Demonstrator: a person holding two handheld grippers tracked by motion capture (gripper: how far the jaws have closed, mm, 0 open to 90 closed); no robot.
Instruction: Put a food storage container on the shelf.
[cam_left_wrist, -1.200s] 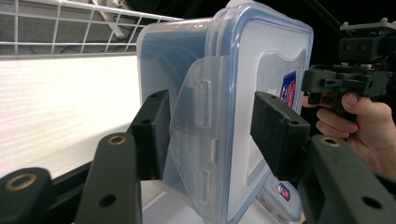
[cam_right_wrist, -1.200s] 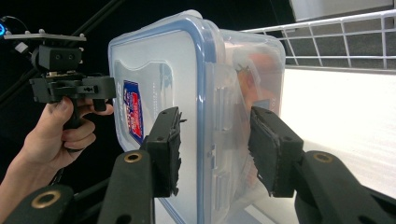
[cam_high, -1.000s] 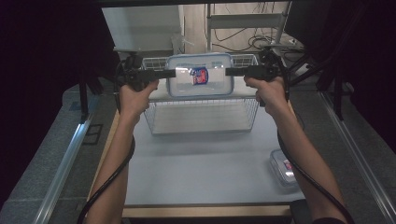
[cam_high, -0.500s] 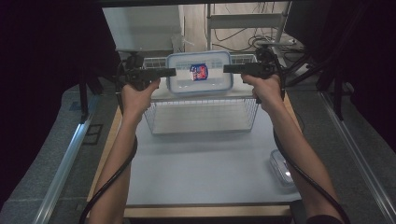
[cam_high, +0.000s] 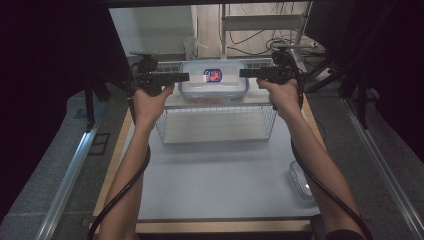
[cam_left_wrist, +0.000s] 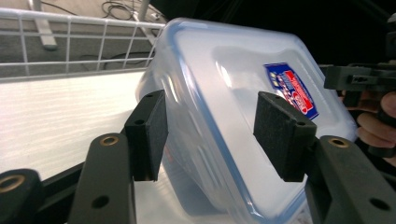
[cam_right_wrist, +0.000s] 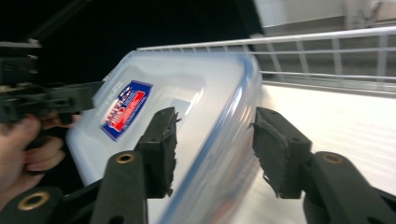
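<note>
- Between the jaws of both grippers sits the lidded plastic container (cam_high: 214, 80), blocking passage.
- Behind it, the wire basket's (cam_high: 216, 122) rail bars the way.
- Near the person, the worktop (cam_high: 215, 180) lies open except for a small container (cam_high: 300, 181).

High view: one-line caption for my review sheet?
Left gripper and right gripper flank a lidded plastic container on a white wire rack.
</note>
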